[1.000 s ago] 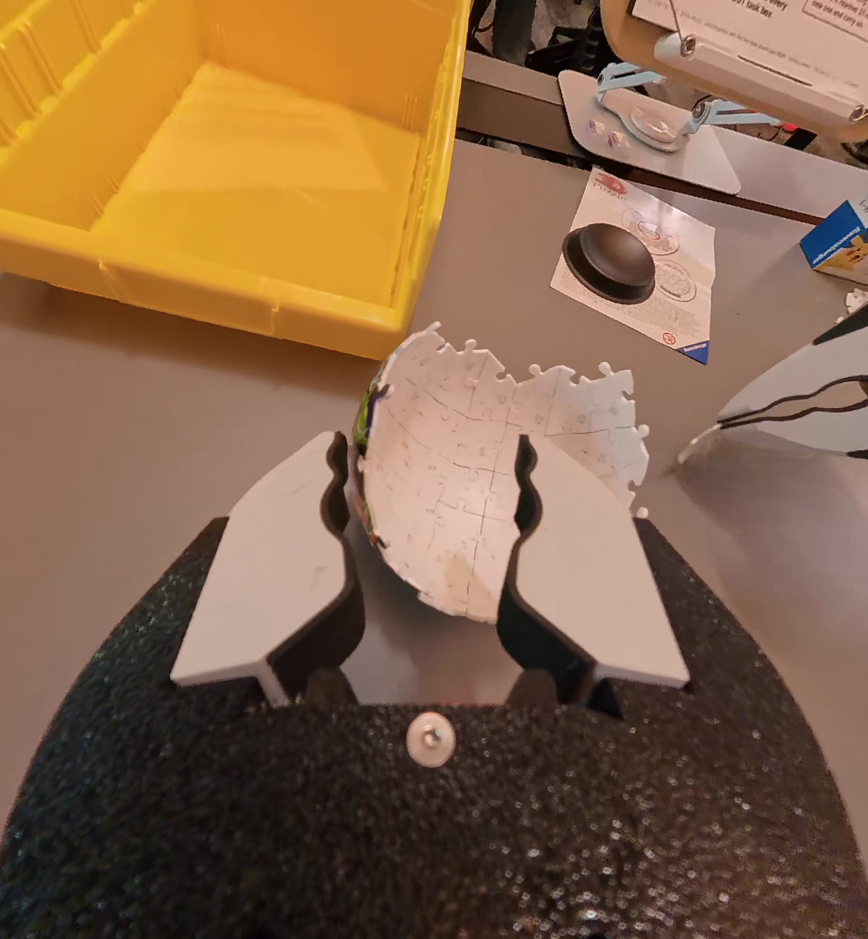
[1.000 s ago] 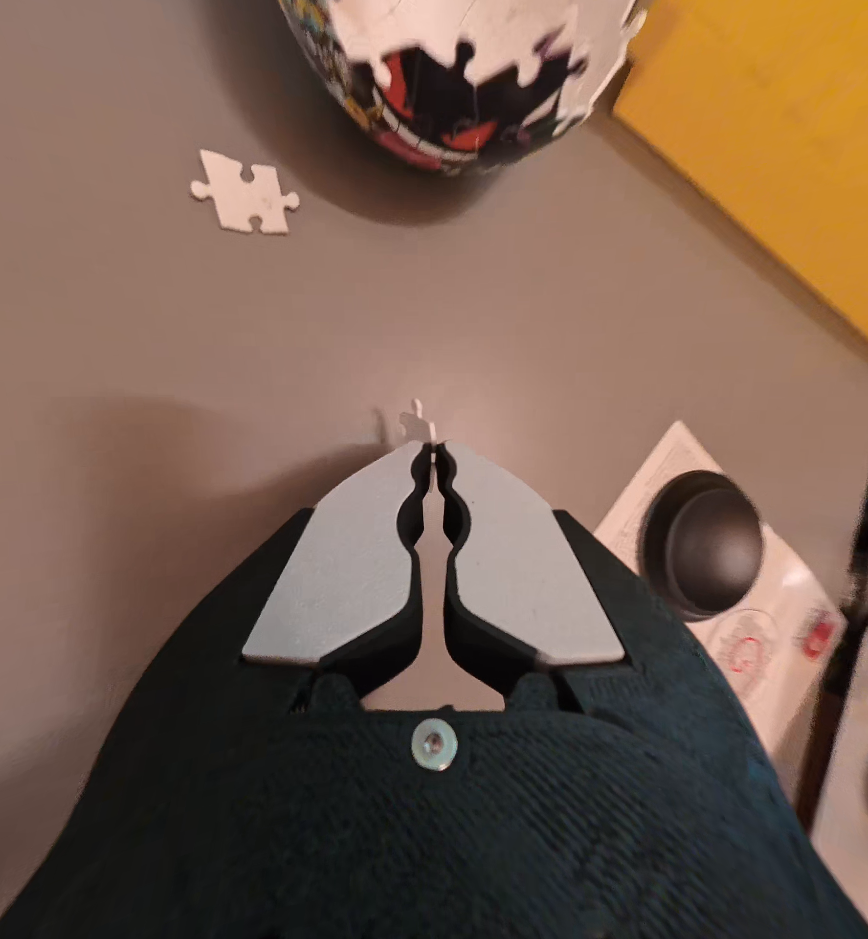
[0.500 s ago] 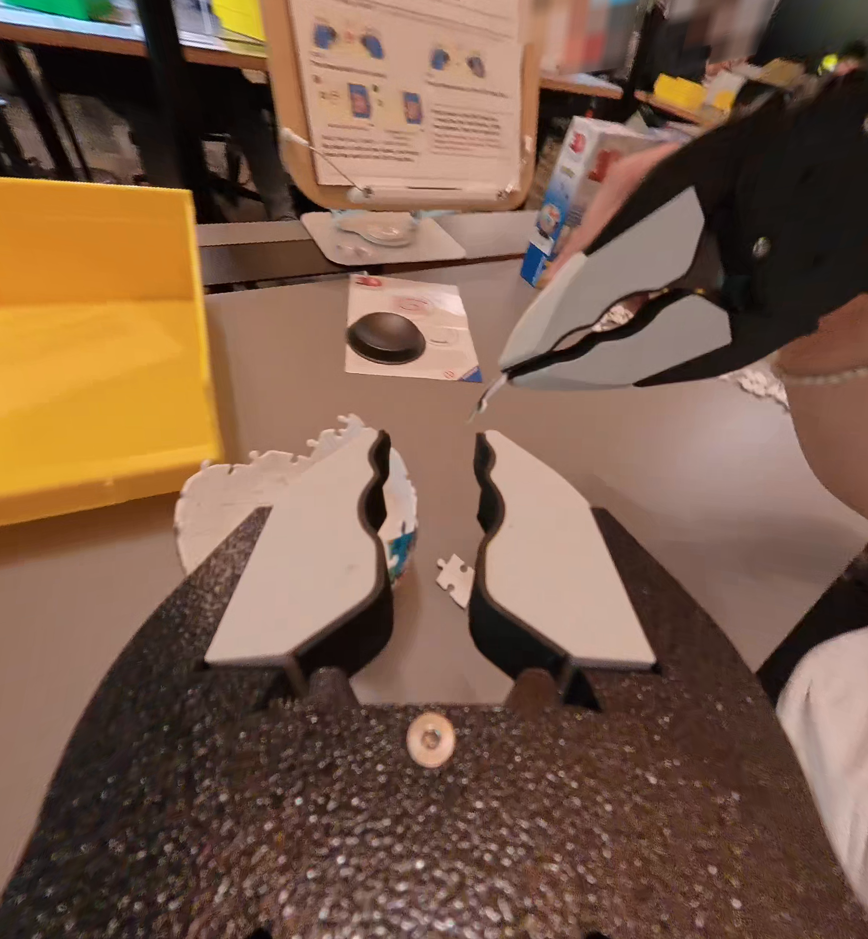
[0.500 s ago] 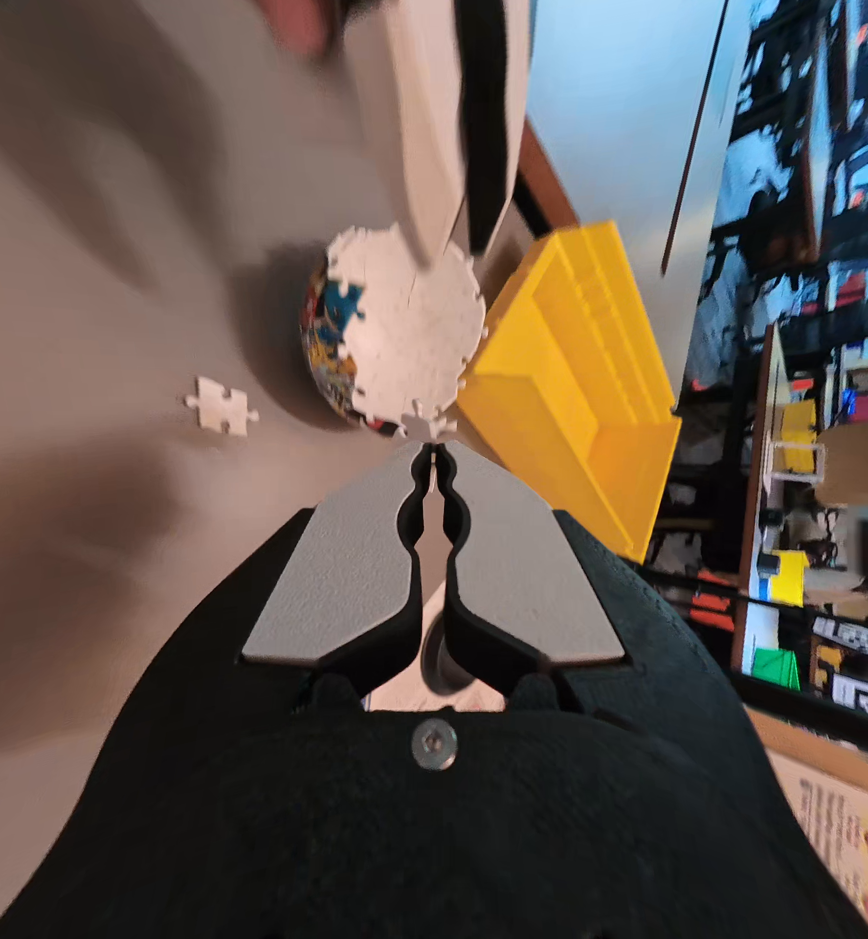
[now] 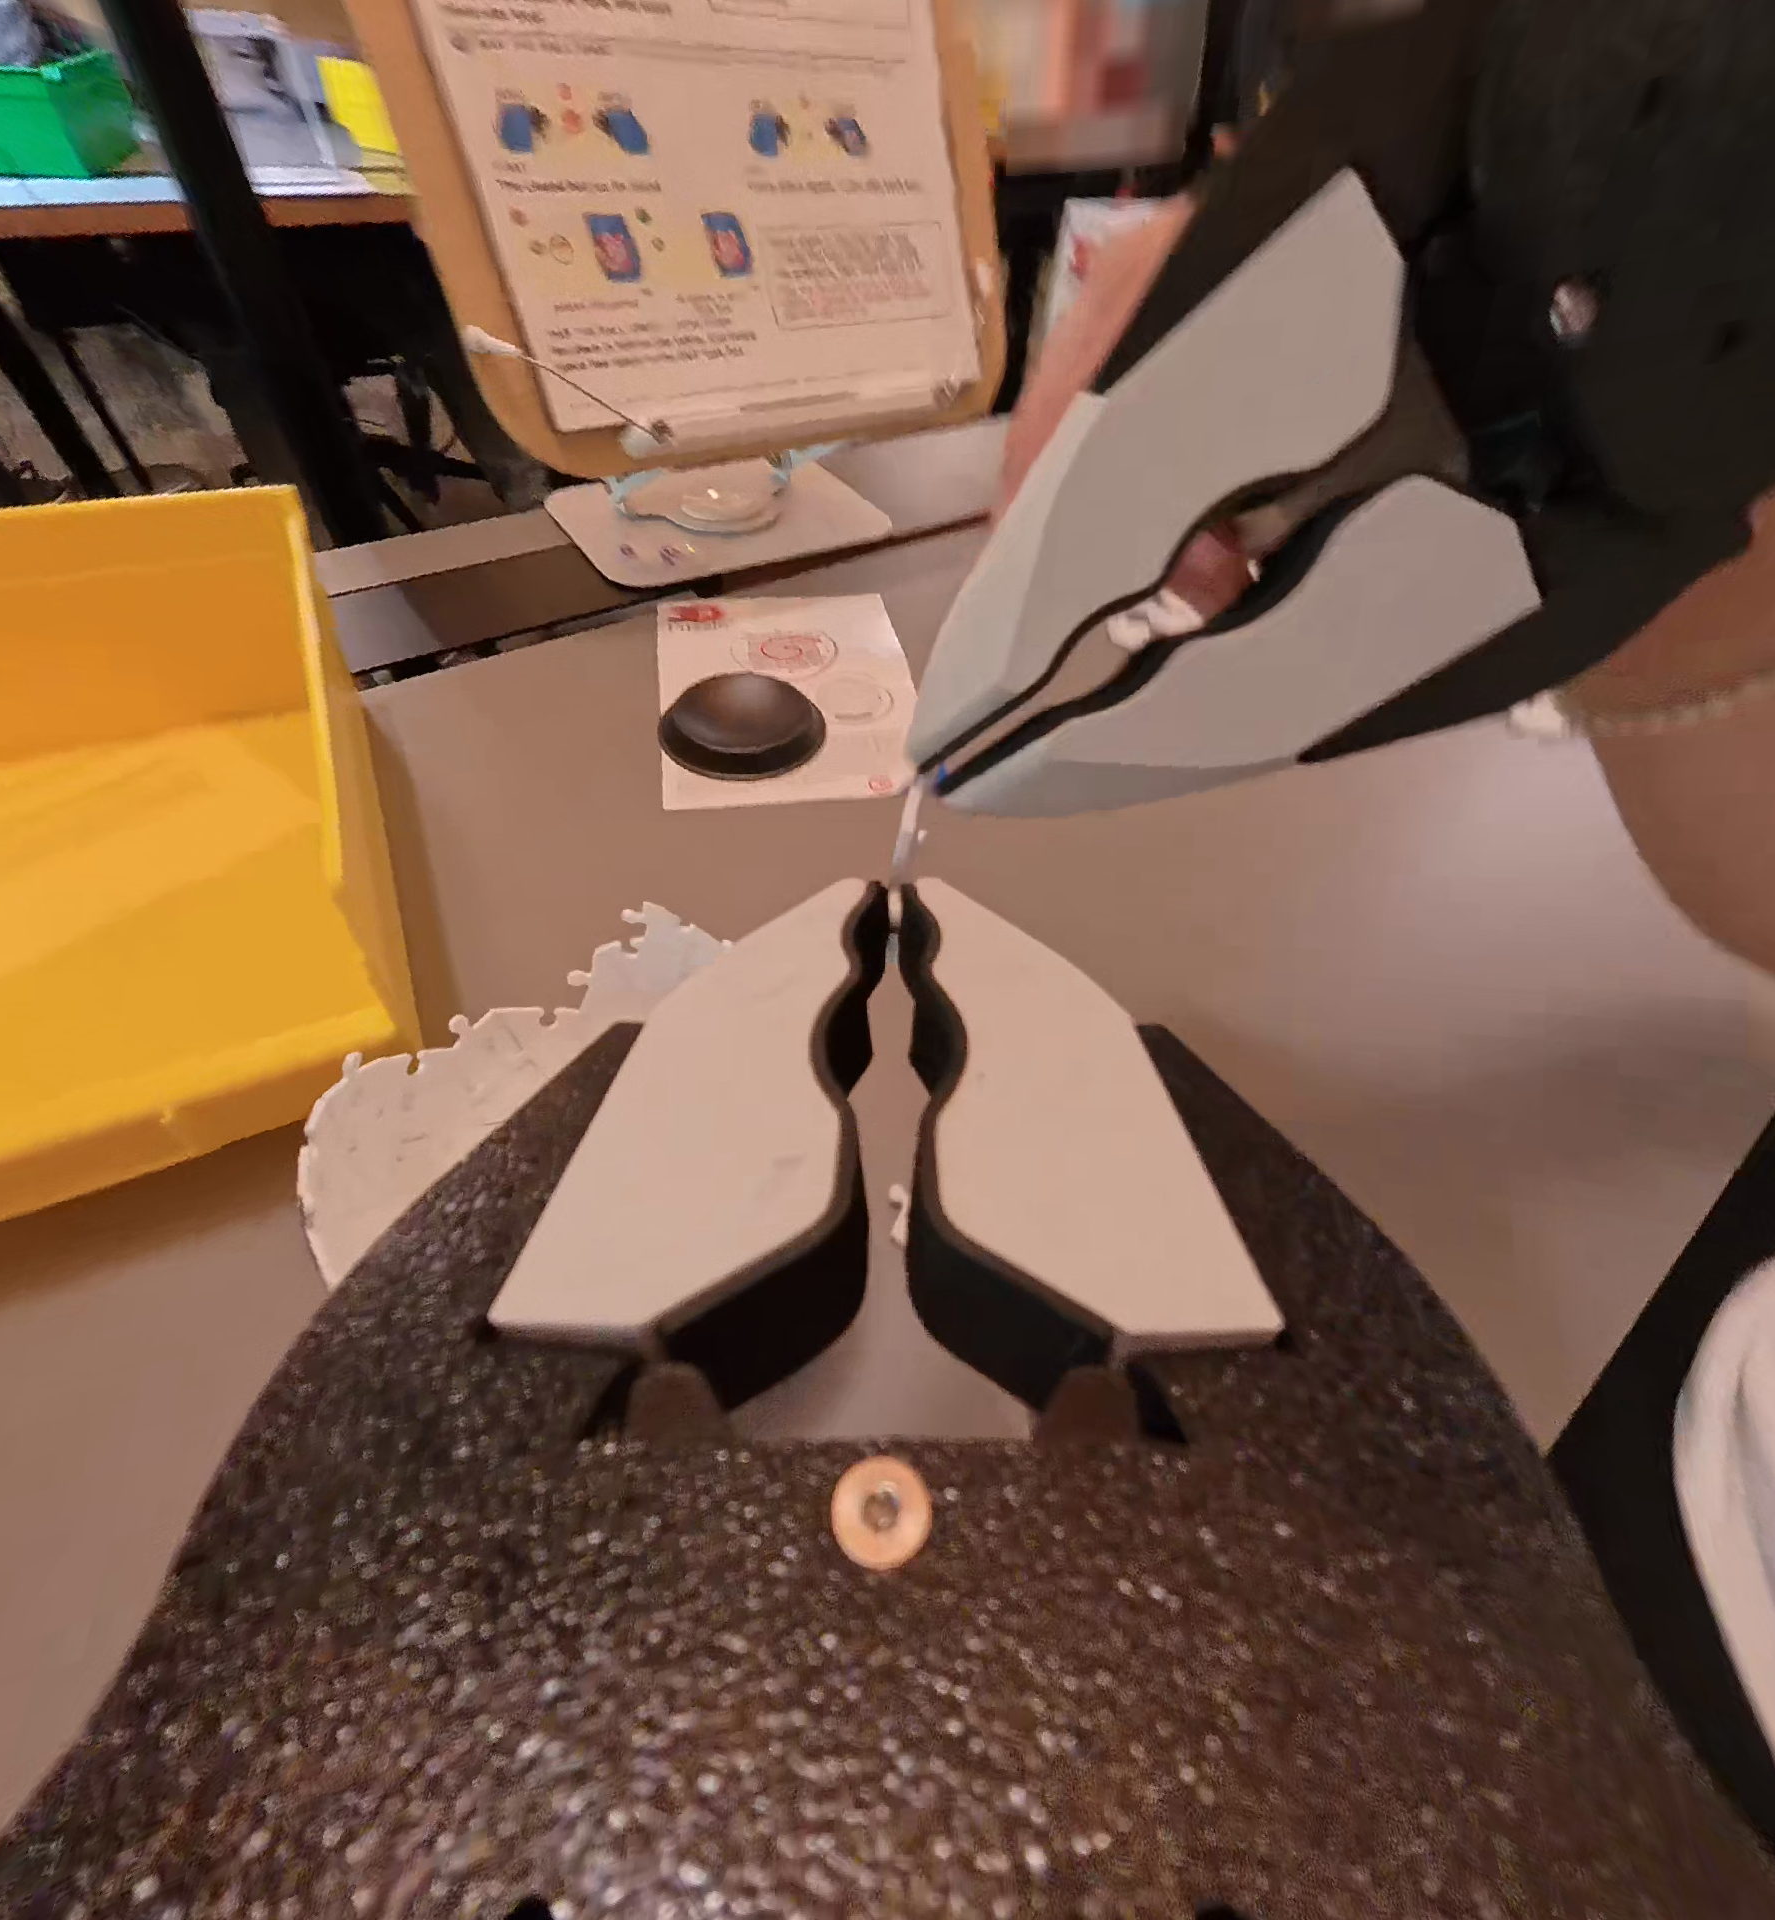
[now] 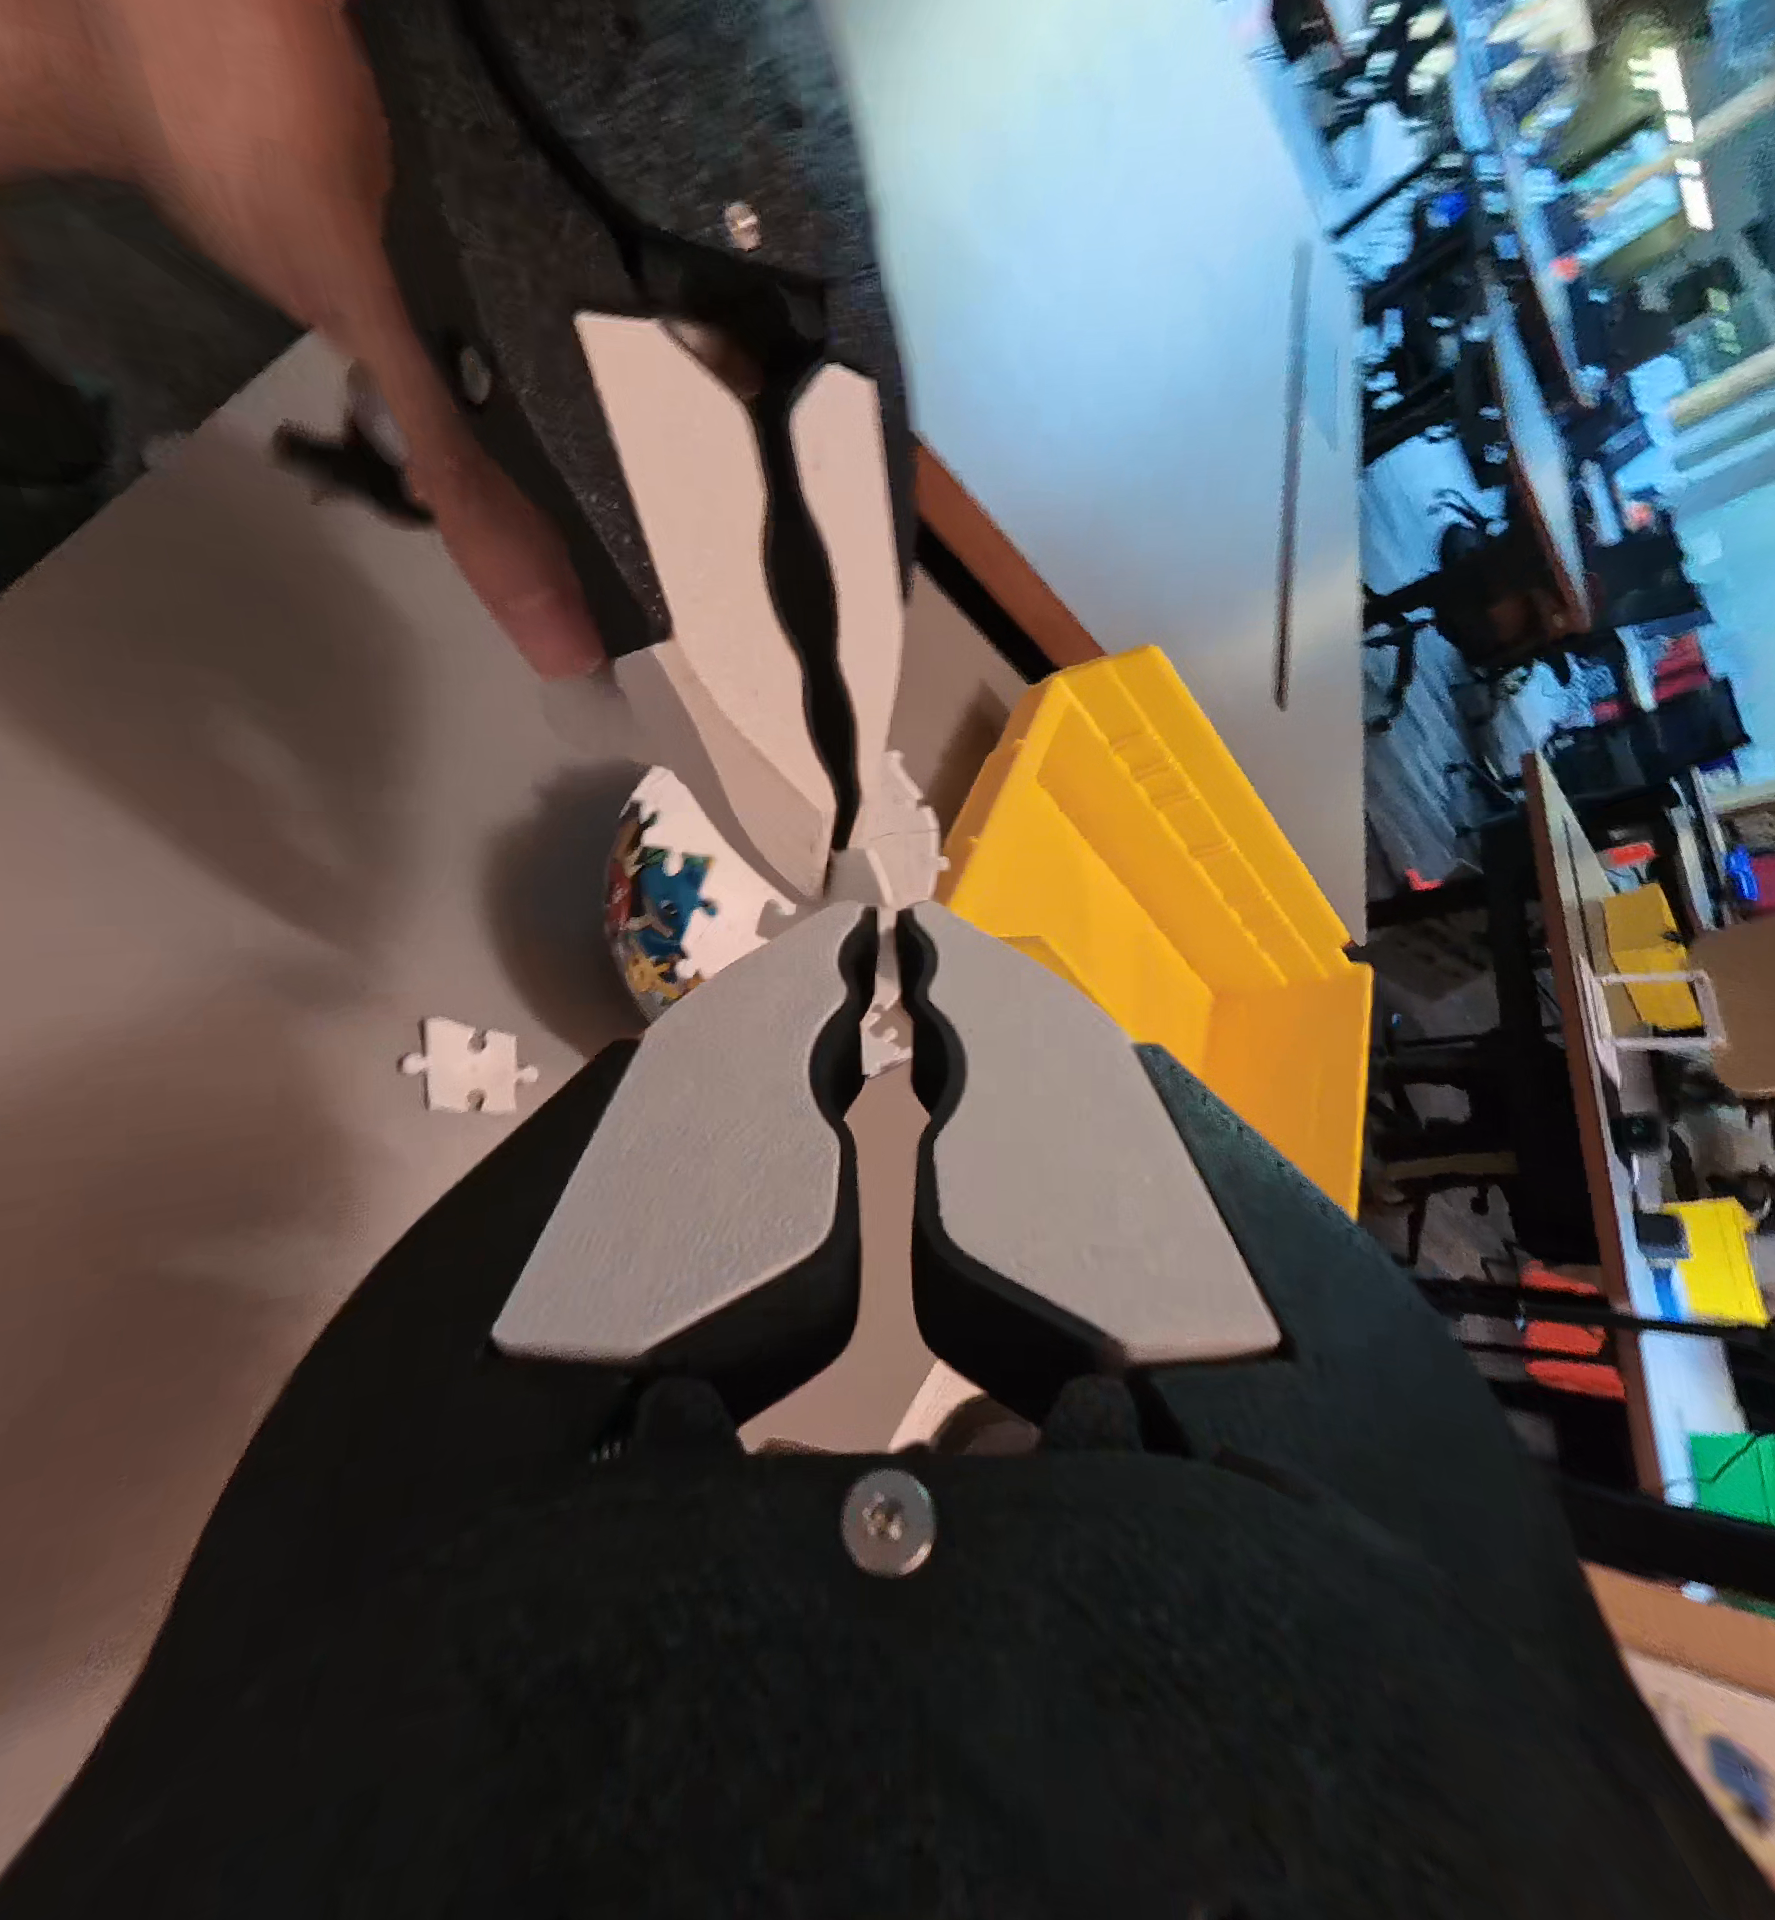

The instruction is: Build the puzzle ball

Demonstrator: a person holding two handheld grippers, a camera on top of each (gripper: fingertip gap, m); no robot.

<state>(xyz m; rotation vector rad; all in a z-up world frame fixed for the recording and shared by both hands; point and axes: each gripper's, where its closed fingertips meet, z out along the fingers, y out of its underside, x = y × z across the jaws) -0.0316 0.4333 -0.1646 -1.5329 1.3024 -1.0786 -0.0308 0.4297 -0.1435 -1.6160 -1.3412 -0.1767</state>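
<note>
A small white puzzle piece [image 5: 905,844] is held edge-on in the air between both grippers. My left gripper [image 5: 888,899] is shut on its lower end. My right gripper [image 5: 927,777] comes in from the upper right and is shut on its upper end. In the right wrist view my right gripper [image 6: 888,925] meets the left gripper [image 6: 841,857] tip to tip above the table. The half-built puzzle ball [image 5: 509,1070] rests on the table below, white inside up, with its coloured outside [image 6: 670,925] showing.
A yellow bin [image 5: 135,831] stands left of the ball. A loose white piece [image 6: 467,1065] lies on the table beside the ball. A black stand [image 5: 743,722] sits on a leaflet farther back, with a clipboard [image 5: 717,208] behind it. A person's forearm [image 5: 1693,852] is at the right.
My left gripper has let go of the half ball, risen and shut on the small piece. My right gripper has lifted that piece off the table up to the left gripper.
</note>
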